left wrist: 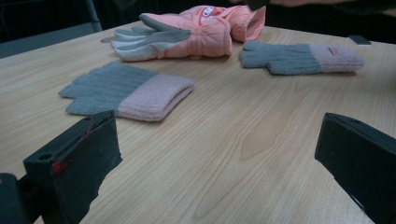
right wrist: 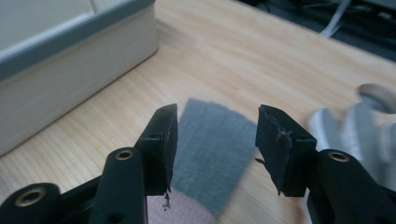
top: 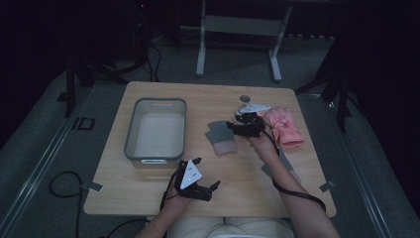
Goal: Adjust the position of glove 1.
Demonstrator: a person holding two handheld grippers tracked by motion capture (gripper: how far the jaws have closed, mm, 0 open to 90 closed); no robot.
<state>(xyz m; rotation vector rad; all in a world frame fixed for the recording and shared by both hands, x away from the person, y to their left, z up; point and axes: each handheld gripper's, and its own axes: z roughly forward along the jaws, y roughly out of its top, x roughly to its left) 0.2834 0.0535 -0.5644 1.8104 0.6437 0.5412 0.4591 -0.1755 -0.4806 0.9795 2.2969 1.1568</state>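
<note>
A grey knit glove with a pink cuff (top: 220,138) lies flat mid-table. My right gripper (top: 231,126) hovers at its finger end, open; in the right gripper view the jaws (right wrist: 217,122) straddle the grey knit glove (right wrist: 210,149) without touching it. A padded pink ski glove (top: 283,126) lies just right of that hand. A second knit glove (top: 280,166) lies partly under the right forearm. My left gripper (top: 208,173) rests near the table's front edge, wide open and holding nothing (left wrist: 219,135). Ahead of it lie one knit glove (left wrist: 128,91), the ski glove (left wrist: 187,32) and the other knit glove (left wrist: 303,58).
A grey-rimmed plastic bin (top: 130,130) stands on the left half of the table; its wall (right wrist: 70,56) is close to the right gripper's left side. A small round grey object (top: 245,98) sits near the far edge. Cables trail off the front of the table.
</note>
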